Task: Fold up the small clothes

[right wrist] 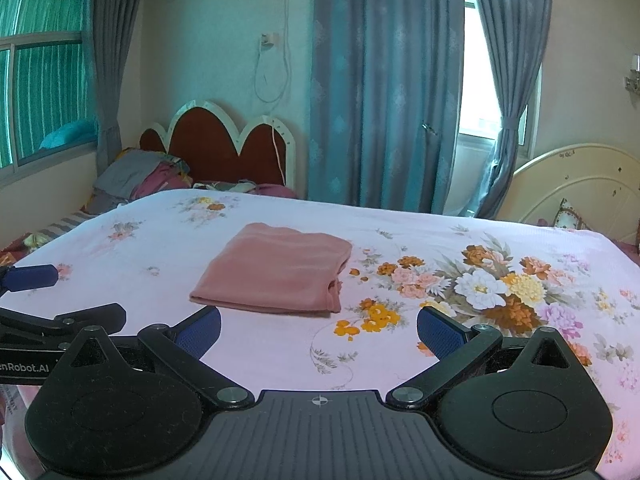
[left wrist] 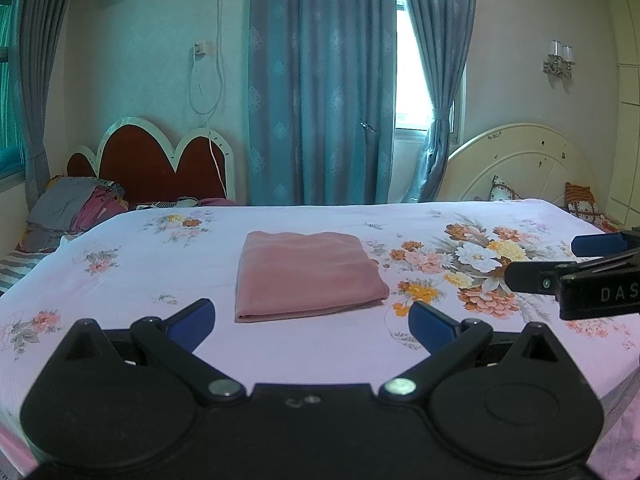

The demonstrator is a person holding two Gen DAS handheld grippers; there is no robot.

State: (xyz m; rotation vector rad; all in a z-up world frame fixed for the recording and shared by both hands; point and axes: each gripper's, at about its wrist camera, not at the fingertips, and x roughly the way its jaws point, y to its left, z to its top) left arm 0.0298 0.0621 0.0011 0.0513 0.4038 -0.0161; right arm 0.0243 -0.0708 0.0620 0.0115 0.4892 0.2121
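Note:
A pink garment (left wrist: 306, 274) lies folded into a neat rectangle in the middle of the flowered bed sheet (left wrist: 160, 280); in the right wrist view the pink garment (right wrist: 276, 268) lies just ahead and slightly left. My left gripper (left wrist: 312, 322) is open, hovering in front of the garment's near edge with nothing between its blue pads. My right gripper (right wrist: 319, 330) is also open and empty, a little back from the garment. The right gripper (left wrist: 560, 264) shows at the right edge of the left wrist view, and the left gripper (right wrist: 44, 296) at the left edge of the right wrist view.
A second bed with a red headboard (left wrist: 160, 164) and a pile of bedding (left wrist: 76, 204) stands at the back left. A cream headboard (left wrist: 524, 164) with cushions is at the right. Blue curtains (left wrist: 320, 80) hang behind.

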